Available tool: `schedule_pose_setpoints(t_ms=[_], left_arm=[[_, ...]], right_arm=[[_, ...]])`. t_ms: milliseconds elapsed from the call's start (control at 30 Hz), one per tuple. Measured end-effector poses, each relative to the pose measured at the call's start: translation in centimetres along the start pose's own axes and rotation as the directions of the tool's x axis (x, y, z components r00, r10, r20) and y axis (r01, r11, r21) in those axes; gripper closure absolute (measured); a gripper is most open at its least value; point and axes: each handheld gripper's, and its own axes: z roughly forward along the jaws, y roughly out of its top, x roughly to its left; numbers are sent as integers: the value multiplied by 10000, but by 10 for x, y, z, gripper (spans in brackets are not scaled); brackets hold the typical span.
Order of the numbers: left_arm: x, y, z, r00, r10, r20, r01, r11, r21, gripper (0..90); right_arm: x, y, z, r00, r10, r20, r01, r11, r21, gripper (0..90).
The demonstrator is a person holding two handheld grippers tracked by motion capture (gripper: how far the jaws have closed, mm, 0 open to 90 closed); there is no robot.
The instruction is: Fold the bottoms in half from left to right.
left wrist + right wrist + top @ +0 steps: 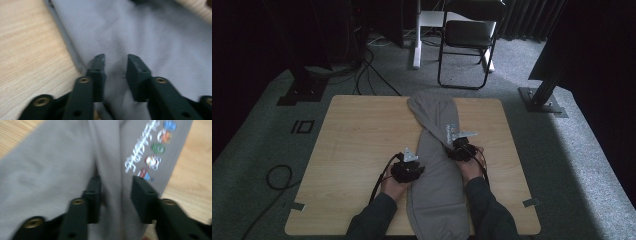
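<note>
A grey garment (437, 175) lies lengthwise down the middle of the wooden table (357, 135), with its near end hanging over the front edge. It carries a small colourful print with white lettering (150, 152). My left gripper (418, 172) rests at the cloth's left edge. In the left gripper view its jaws stand apart (116, 58) over flat grey cloth (150, 32). My right gripper (453, 150) sits on the garment's right side, just below the print. In the right gripper view its jaws are apart (116, 180) around a raised fold of the cloth (50, 170).
Bare wood shows on both sides of the garment, more on the left. Beyond the table's far edge stand a black folding chair (467, 35) and a white post (417, 35). Black stand feet (542, 100) and cables (367, 75) lie on the grey carpet.
</note>
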Motion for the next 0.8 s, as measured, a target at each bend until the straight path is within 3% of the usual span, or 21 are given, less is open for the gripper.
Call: schedule_pose_setpoints(t_ms=[100,200,267,400,600,667,800], left_arm=[[-3,-3,-2,10000,8,-67,-7,10000,44,821],[-7,-12,-10,9998,181,52,-182,9998,59,855],[-9,-18,-16,9998,60,177,-61,10000,63,859],[-18,-34,-31,9990,370,244,-372,9993,105,862],[-23,-46,-44,9987,408,317,-412,9991,117,850],[-23,-44,-44,9987,265,430,-271,9996,125,794],[-23,-34,-42,9985,454,318,-452,9989,-74,728]], right_arm=[[-5,-5,0,9987,482,-185,-480,9988,108,755],[-8,-12,-5,9944,838,-642,-832,9965,112,783],[-8,-19,-10,9908,996,-914,-988,9950,124,795],[-3,-34,-22,9867,904,-1352,-904,9959,56,786],[-7,-44,-31,9956,711,-617,-720,9973,-115,737],[-8,-43,-33,9965,787,-279,-792,9967,-161,697],[-10,-39,-36,9956,925,-178,-929,9954,-238,716]])
